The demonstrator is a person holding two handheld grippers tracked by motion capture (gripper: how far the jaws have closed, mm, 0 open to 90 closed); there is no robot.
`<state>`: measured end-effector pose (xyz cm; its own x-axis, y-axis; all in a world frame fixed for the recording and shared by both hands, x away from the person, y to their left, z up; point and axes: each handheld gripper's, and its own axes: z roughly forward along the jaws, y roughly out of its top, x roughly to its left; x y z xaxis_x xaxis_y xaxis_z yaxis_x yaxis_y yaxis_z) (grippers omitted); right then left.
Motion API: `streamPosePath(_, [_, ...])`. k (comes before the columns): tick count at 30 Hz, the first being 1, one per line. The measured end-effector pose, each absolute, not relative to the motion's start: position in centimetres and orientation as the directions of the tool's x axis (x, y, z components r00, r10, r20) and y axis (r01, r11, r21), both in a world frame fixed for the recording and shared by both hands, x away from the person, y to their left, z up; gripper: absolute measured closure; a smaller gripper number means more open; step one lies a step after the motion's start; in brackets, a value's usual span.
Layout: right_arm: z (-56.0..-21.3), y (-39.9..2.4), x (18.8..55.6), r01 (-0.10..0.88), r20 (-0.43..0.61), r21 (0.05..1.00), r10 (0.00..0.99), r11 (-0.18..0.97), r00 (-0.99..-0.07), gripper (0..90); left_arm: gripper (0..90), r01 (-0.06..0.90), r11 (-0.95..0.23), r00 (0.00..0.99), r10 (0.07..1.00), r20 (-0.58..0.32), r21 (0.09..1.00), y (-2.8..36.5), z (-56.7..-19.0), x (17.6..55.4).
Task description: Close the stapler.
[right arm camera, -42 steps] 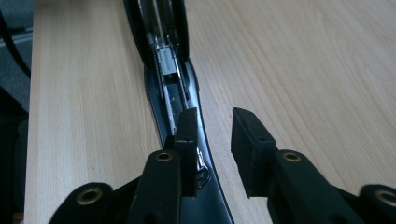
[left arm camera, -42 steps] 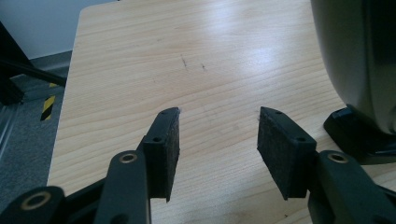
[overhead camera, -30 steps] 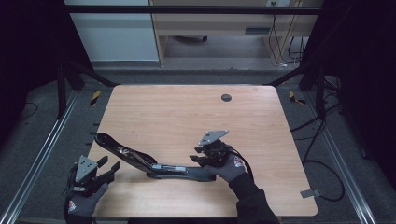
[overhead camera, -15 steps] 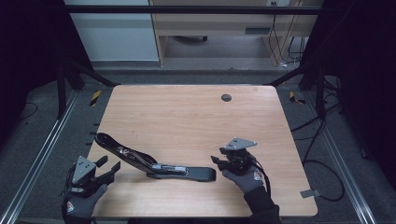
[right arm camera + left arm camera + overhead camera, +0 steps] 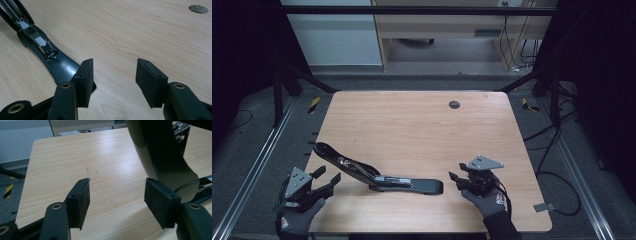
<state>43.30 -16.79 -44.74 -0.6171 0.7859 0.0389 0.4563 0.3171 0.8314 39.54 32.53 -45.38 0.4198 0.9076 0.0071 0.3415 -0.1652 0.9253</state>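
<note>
Opened stapler (image 5: 377,172) lying flat near the table's (image 5: 412,125) front edge; my left claw (image 5: 328,178) and right claw (image 5: 455,179), jaws just widened, grip nothing.

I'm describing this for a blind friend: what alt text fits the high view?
An opened black stapler lies on a wooden table. Two gloved hands hold the open left gripper and right gripper at either end, neither touching it.

The right gripper (image 5: 460,181) left the stapler (image 5: 377,174) (fingers just opening, empty).
</note>
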Motion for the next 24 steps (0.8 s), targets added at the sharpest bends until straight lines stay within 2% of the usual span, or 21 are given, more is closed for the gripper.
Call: streamPosePath(24, [-46.4,-16.3,41.3,0.482,0.064,0.809,0.765,0.336,-0.641,50.8,33.5,0.273,-0.168,0.458,0.888,0.026,0.947,31.6,-43.1,38.4])
